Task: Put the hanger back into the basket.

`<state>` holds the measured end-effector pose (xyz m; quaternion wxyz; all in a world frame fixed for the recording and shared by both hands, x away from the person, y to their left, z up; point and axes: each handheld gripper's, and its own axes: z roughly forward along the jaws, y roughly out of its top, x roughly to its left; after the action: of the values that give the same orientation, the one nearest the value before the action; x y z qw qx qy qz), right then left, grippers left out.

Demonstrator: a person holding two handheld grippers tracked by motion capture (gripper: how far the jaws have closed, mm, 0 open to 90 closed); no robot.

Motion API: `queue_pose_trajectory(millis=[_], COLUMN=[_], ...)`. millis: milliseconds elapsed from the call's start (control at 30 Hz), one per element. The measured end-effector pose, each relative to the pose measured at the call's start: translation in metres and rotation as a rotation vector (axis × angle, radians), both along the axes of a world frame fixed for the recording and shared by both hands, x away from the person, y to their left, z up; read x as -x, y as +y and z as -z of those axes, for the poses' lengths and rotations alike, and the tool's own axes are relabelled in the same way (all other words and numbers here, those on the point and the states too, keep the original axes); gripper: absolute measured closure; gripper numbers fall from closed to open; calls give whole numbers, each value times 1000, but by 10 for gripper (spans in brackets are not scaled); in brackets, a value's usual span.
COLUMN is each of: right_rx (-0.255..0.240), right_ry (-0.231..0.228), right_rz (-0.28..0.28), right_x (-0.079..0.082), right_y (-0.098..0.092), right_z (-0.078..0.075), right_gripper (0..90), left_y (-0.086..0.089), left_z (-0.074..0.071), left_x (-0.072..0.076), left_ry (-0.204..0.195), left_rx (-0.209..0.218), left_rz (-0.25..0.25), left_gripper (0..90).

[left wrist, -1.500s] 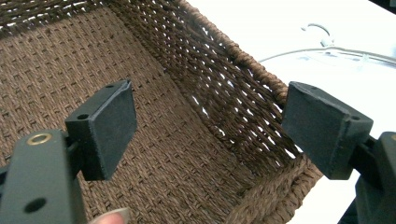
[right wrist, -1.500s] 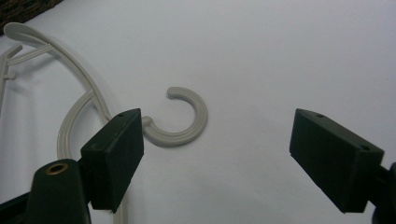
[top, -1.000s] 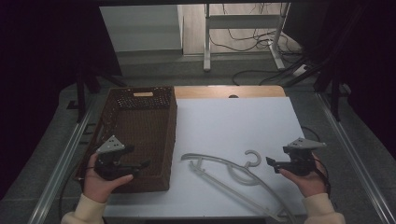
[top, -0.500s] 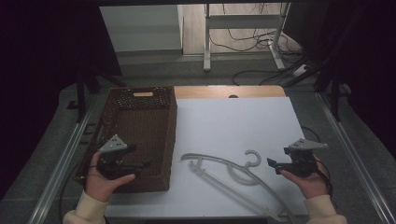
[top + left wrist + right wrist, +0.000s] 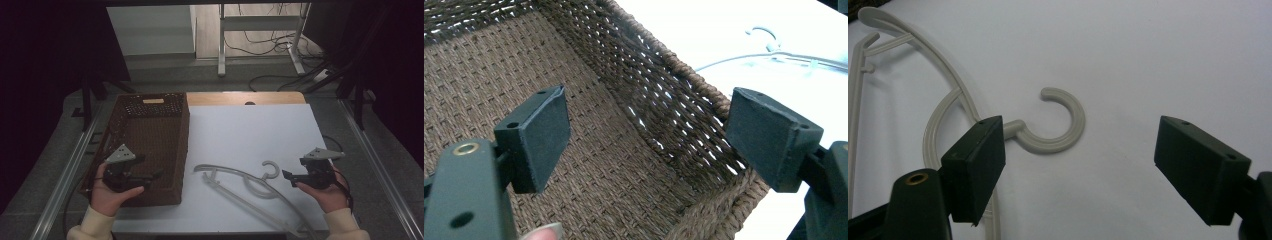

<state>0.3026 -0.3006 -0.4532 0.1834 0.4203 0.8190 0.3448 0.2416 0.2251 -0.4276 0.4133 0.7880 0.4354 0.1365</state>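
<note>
Right gripper (image 5: 289, 175) hovers low over the white table (image 5: 250, 130), jaws spread wide and holding nothing. Just ahead of it, toward the basket side, lies the pale plastic hanger (image 5: 240, 181), flat, its hook (image 5: 1058, 122) curling up into the gap between the jaws and its long arms running away to the left and toward the table's near edge. Left gripper (image 5: 156, 175) idles over the wicker basket (image 5: 150, 107), also wide open and empty, so the right hand looks the nearer one for the grab

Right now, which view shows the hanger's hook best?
The right gripper view: the hook lies close and sharp on the white table, curling open between the open jaws. The high view shows the whole hanger small; the left gripper view catches its hook, blurred, beyond the basket.
</note>
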Motion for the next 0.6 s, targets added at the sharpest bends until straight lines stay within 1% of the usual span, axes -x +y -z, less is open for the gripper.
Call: queue_pose_trajectory(millis=[367,467,533,567,600], right_rx=[28,38,45,59,62], right_ry=[6,21,23,36,45], right_rz=[-10,-13,-17,-21,-23], right_x=[-1,-3,-4,-6,-7], right_y=[11,16,18,22,23], right_z=[-6,-5,-5,-5,-5], right_gripper=[215,221,223,226,228], left_y=[0,1,1,1,1], left_z=[-1,0,0,0,0], left_x=[0,-1,-1,-1,-1], left_ry=[1,4,5,4,3], left_rx=[2,1,1,2,2], left_rz=[-3,-3,-3,-4,-4], left_gripper=[185,185,185,185,185])
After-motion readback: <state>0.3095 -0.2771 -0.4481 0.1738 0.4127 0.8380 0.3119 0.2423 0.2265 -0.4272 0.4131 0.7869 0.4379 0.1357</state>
